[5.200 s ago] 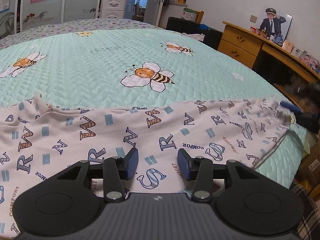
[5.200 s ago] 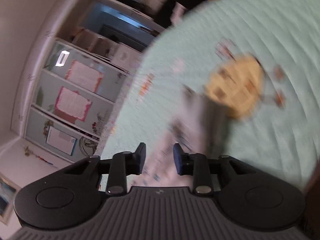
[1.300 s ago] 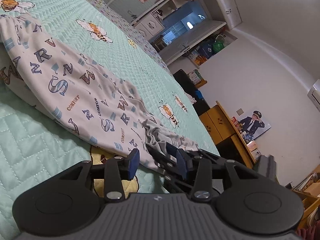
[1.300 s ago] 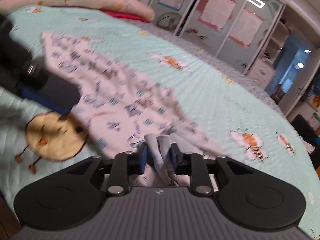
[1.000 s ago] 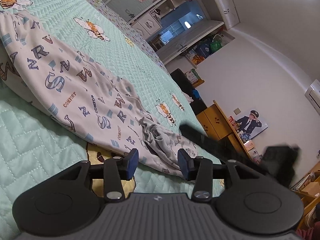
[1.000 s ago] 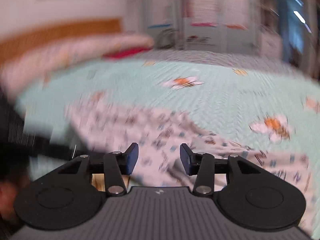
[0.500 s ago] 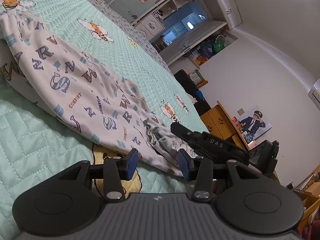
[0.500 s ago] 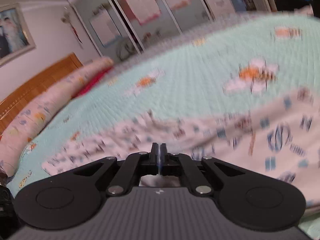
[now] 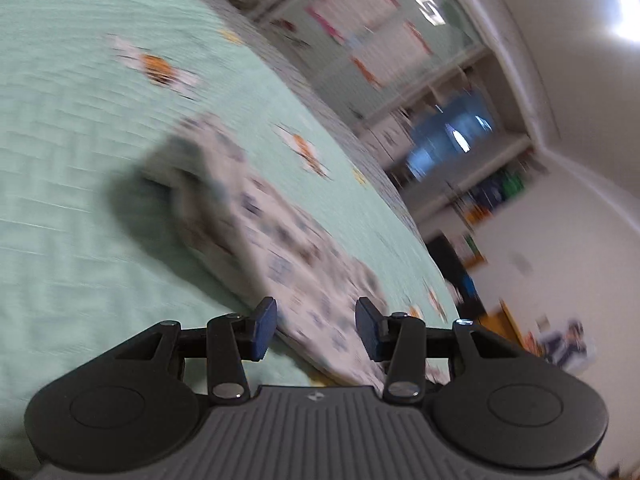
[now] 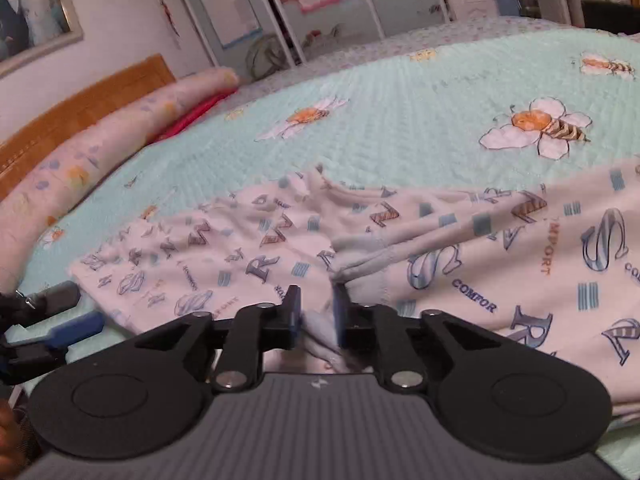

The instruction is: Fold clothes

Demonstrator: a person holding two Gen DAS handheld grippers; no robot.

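A white garment printed with blue and brown letters (image 10: 500, 248) lies spread on the mint bee-print bedspread (image 10: 400, 120). My right gripper (image 10: 318, 312) is low over its near edge. The jaws stand narrowly apart and are opening, with a bunched pale fold of the garment between the pads and touching them. In the blurred left wrist view the same garment (image 9: 280, 248) runs away from my left gripper (image 9: 316, 328), which is open above its near end with nothing pinched. The left gripper (image 10: 68, 314) also shows at the left edge of the right wrist view.
A long pink pillow (image 10: 100, 140) and a wooden headboard (image 10: 80, 108) line the far left of the bed. Wardrobe doors (image 10: 320, 0) stand behind. A person's hand (image 10: 8, 440) is at the lower left corner. A wooden desk (image 9: 508, 320) is beyond the bed's right side.
The left view has swung across the bed and blurred. The right gripper, fully shut half a second ago, has sunk to the garment and now has a fold between slightly parted jaws.
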